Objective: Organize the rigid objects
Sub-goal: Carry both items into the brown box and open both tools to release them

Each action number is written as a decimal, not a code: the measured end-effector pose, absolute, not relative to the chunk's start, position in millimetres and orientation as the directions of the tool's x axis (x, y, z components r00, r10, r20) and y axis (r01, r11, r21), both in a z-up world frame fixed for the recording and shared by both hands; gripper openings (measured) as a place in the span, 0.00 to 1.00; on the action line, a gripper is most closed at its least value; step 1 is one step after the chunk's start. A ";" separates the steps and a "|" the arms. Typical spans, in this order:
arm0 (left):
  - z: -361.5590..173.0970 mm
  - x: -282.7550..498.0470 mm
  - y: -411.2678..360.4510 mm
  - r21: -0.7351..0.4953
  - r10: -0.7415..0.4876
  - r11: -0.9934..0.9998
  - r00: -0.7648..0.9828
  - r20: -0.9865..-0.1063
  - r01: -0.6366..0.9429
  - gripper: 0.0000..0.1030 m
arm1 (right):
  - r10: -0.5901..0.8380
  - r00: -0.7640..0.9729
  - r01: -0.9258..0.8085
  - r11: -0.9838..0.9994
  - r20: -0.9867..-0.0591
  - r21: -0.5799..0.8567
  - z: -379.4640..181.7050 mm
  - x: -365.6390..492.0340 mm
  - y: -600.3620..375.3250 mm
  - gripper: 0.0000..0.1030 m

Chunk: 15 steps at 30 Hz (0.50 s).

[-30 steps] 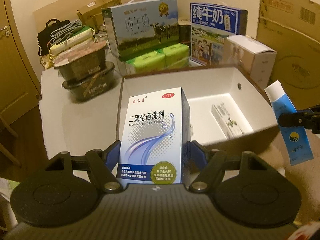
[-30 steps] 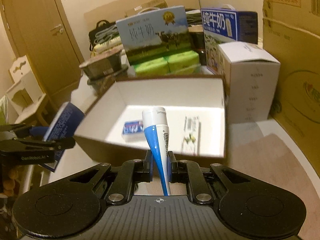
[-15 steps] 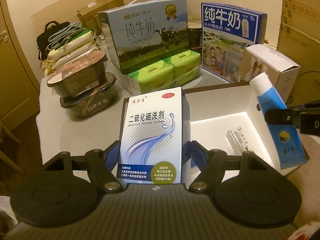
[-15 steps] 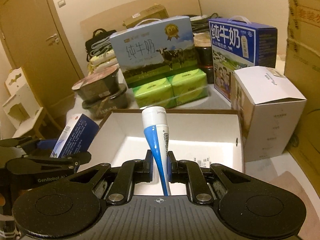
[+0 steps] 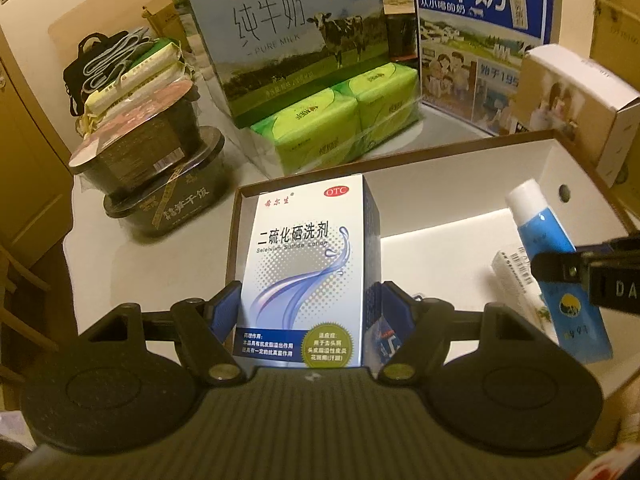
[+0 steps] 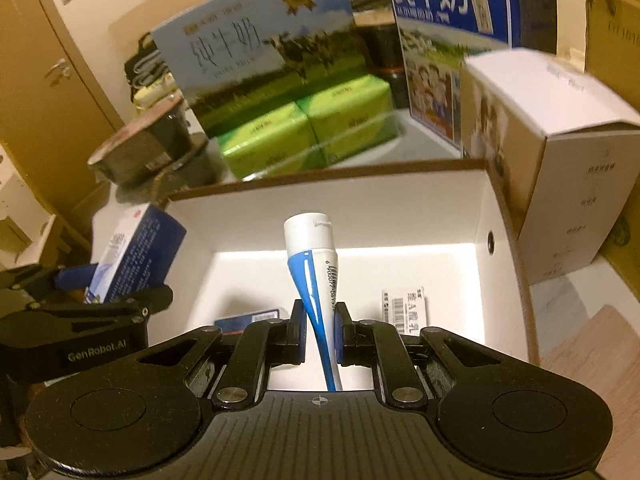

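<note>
My left gripper (image 5: 306, 312) is shut on a white and blue lotion box (image 5: 304, 264), held upright over the near left part of the open white cardboard box (image 5: 460, 164). My right gripper (image 6: 318, 332) is shut on a blue and white tube (image 6: 314, 264), cap up, over the box's inside (image 6: 400, 208). The tube also shows in the left wrist view (image 5: 552, 264), and the lotion box in the right wrist view (image 6: 132, 256). A small white carton (image 6: 404, 310) and a small blue box (image 6: 248, 318) lie on the box floor.
Behind the box stand two milk cartons (image 5: 288, 36) (image 5: 480, 36), green tissue packs (image 5: 336, 120), stacked dark food tubs (image 5: 152, 168) and a white carton (image 6: 560, 152) at right. Cardboard leans at the far right. A door (image 6: 44, 80) is at left.
Both grippers have moved forward and lower over the open box with their objects still held. The box and the goods behind it now look closer.
</note>
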<state>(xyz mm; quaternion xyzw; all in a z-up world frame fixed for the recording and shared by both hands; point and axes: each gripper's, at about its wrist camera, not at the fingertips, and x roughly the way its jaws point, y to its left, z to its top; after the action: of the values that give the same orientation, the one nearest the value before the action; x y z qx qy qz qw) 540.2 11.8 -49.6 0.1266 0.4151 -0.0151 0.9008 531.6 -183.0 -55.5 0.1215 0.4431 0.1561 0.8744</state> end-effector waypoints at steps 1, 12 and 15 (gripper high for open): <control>-51.3 543.0 11.5 0.217 0.080 0.967 0.652 -0.754 0.132 0.71 | 0.379 0.555 -0.161 0.922 -0.740 0.351 -58.4 532.8 -182.5 0.13; -60.5 558.2 12.0 0.195 0.072 0.973 0.644 -0.762 0.121 0.72 | 0.355 0.556 -0.136 0.931 -0.752 0.339 -68.2 543.4 -176.7 0.13; -60.1 558.1 14.1 0.189 0.070 0.975 0.648 -0.758 0.115 0.72 | 0.350 0.568 -0.129 0.932 -0.744 0.340 -66.4 544.0 -178.6 0.13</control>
<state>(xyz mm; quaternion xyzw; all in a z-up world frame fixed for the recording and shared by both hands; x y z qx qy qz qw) 558.1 14.1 -60.1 0.1104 0.4192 -0.0123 0.9011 544.0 -178.6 -66.4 0.1246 0.4440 0.1368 0.8767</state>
